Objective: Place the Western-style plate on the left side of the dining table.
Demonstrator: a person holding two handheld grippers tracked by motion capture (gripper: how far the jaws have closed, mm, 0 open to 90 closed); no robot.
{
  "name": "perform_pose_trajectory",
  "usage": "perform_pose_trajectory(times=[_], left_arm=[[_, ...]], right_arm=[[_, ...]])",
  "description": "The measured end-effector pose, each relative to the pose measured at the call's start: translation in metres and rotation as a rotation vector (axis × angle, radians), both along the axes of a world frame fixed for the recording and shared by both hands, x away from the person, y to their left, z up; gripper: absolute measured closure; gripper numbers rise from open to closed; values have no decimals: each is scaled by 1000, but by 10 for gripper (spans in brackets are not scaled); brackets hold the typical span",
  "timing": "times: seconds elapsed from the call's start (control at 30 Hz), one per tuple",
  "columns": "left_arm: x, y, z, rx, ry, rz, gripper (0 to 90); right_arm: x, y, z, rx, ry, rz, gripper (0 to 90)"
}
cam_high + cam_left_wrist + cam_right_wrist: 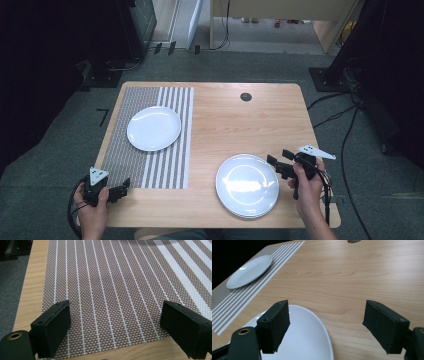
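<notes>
At the near right of the tabletop (210, 130), the stack of white plates (247, 185) lies flat, round, with no long axis. The right claw (276, 164) hovers wide and empty at its right rim, pointing left. The left claw (122, 187) rests wide at the striped placemat's (150, 165) near edge. Farther back, a single white plate (153, 128) lies on the mat.

High view overhead; tool views low, sharing table (225, 120).

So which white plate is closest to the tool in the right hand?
The plate on the bare wood near the table's front edge. The right tool sits open right at its rim. The other plate lies far off on the striped mat.
</notes>
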State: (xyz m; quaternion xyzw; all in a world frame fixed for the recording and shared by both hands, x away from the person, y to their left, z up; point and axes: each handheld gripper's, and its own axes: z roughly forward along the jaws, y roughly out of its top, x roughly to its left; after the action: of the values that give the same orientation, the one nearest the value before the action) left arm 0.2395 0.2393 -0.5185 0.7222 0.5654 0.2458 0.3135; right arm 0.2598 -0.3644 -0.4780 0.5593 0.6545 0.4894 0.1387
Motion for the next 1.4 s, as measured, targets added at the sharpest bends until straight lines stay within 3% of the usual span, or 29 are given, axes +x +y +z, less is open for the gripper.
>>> perform_pose_trajectory(times=[0.33,0.47,0.67,0.8,1.17,1.4], left_arm=[[0,1,0,-9,0,-1,98],[-1,3,0,-27,-2,-1,98],[-1,1,0,-17,0,0,98],[0,1,0,-8,0,0,98],[0,1,0,-6,1,-1,98],[0,1,0,-9,0,0,98]], right_arm=[[-9,-24,-11,-31,14,-45,202],[-12,-37,-18,-41,44,-56,183],[-18,-52,-25,-63,55,-65,179],[-22,-59,-27,-113,57,-77,177],[-35,-81,-35,-151,73,-119,174],[-43,-84,-42,-233,90,-125,168]])
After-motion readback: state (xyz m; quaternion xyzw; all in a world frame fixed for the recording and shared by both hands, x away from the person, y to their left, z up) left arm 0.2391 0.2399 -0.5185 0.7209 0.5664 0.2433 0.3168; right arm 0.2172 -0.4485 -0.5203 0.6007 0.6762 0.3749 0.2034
